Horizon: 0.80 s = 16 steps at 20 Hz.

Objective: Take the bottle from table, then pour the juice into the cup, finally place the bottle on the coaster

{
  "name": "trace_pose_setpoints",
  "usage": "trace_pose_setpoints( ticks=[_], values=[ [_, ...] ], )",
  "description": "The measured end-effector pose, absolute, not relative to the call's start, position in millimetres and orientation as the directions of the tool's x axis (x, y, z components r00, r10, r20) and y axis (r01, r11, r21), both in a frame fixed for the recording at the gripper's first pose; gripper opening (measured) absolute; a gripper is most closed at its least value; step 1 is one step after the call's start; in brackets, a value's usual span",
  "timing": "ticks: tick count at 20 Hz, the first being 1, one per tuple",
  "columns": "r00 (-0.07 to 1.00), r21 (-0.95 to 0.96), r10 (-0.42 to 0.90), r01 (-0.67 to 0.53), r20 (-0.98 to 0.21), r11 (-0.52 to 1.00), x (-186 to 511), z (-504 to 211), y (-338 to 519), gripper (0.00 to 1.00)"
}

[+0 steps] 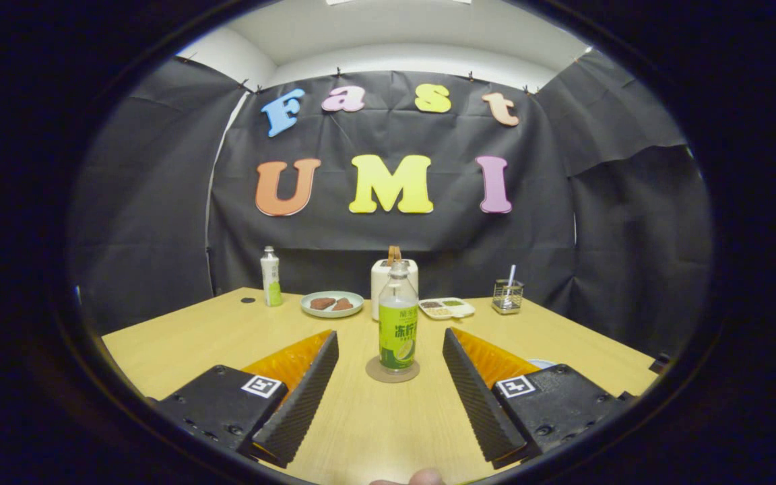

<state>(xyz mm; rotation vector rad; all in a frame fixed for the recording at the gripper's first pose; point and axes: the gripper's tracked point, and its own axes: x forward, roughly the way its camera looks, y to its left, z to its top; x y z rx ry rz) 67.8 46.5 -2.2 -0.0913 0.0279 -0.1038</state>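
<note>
The gripper [391, 367] is being held wide open, with nothing gripped. The juice bottle [398, 322] is being seen upright on the coaster [393, 372], dead ahead between the fingertips and untouched, its long axis vertical.

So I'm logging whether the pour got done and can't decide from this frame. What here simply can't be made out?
- Cup: a pale rim peeks out beyond the gripper's open right finger, which hides the rest, contents included.
- Clear plastic bottle with the green label: juice level hidden by the label.
- Round tan coaster: its centre is covered by the bottle.
- White container behind the bottle: partly blocked.
- Divided tray: contents too small.
</note>
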Motion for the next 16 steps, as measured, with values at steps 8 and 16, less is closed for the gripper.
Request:
trace_pose_setpoints(
  ticks=[8,16],
  values=[
    [0.994,-0.140,-0.093,0.101,0.062,0.985,9.4,-0.1,52.8,1.00],
    [0.995,-0.083,-0.086,0.090,0.044,0.993,0.1,-11.4,55.3,1.00]
  ],
)
